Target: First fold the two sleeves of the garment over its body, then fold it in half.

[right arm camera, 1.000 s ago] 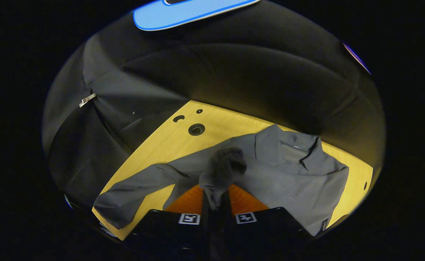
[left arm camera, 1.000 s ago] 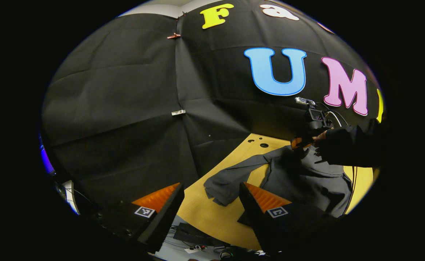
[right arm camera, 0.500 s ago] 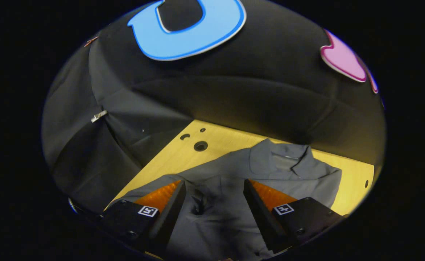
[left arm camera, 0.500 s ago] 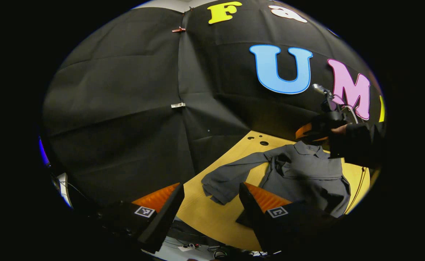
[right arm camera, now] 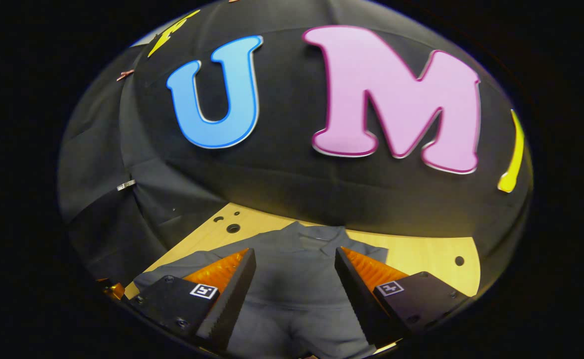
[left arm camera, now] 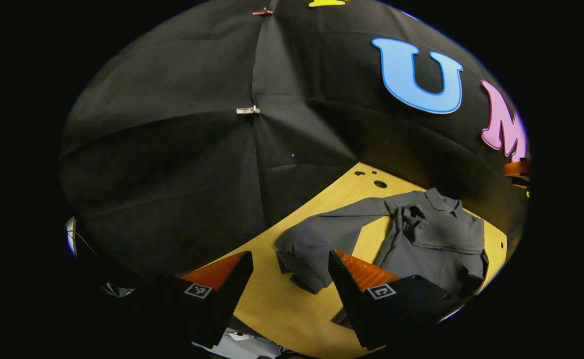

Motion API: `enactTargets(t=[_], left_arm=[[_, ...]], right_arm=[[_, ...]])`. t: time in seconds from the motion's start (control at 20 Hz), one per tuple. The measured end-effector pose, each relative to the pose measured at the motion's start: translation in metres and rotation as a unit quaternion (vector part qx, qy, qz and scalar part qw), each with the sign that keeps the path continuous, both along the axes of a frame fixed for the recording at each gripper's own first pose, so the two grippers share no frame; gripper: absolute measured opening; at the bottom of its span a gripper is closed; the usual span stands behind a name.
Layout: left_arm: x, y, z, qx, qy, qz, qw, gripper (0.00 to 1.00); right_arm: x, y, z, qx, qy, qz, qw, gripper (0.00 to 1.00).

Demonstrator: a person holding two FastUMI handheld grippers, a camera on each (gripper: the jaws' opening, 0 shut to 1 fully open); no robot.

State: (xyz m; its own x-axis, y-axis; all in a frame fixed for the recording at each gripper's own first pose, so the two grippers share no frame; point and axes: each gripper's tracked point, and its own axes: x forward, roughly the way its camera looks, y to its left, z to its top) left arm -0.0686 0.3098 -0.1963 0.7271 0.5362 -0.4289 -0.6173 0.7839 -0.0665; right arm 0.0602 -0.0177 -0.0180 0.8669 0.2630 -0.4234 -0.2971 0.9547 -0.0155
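Now that the right gripper (right arm camera: 294, 279) has let go, right sleeve lies folded | both grippers gape empty | left sleeve (left arm camera: 317, 234), 9 o'clock of shirt (left arm camera: 436, 239), next for left gripper (left arm camera: 289, 279).

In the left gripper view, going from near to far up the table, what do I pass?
Hand-held gripper with open jaws → cuff of the outstretched sleeve → shirt collar → holes in the table → black cloth wall.

Grey garment (left arm camera: 436, 239) flat on table; one sleeve (left arm camera: 317, 234) outstretched.
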Motion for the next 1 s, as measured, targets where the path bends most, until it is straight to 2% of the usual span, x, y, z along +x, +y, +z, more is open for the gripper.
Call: enactTargets(t=[0.2,0.4,0.6,0.75,0.95,1.0], left_arm=[[0.033,0.009,-0.031,-0.041,0.017,-0.012,0.999,0.96],[0.057,0.020,-0.066,-0.065,0.053,0.003,0.996,0.96],[0.074,0.030,-0.082,-0.034,0.095,-0.008,0.995,0.96],[0.082,0.026,-0.101,-0.032,0.135,-0.014,0.990,0.96],[0.083,0.021,-0.111,-0.038,0.140,-0.010,0.989,0.88],[0.086,0.018,-0.112,-0.044,0.134,-0.012,0.990,0.80]], right_arm=[[-0.037,-0.054,0.024,-0.014,-0.029,-0.043,0.999,0.99],[-0.083,-0.092,0.032,-0.044,-0.044,-0.069,0.996,0.99],[-0.129,-0.121,0.029,-0.037,-0.027,-0.104,0.994,1.00],[-0.167,-0.140,0.018,-0.013,-0.002,-0.131,0.991,1.00],[-0.193,-0.178,0.001,-0.002,0.015,-0.170,0.985,1.00],[-0.192,-0.188,-0.001,0.001,0.015,-0.181,0.983,1.00]])
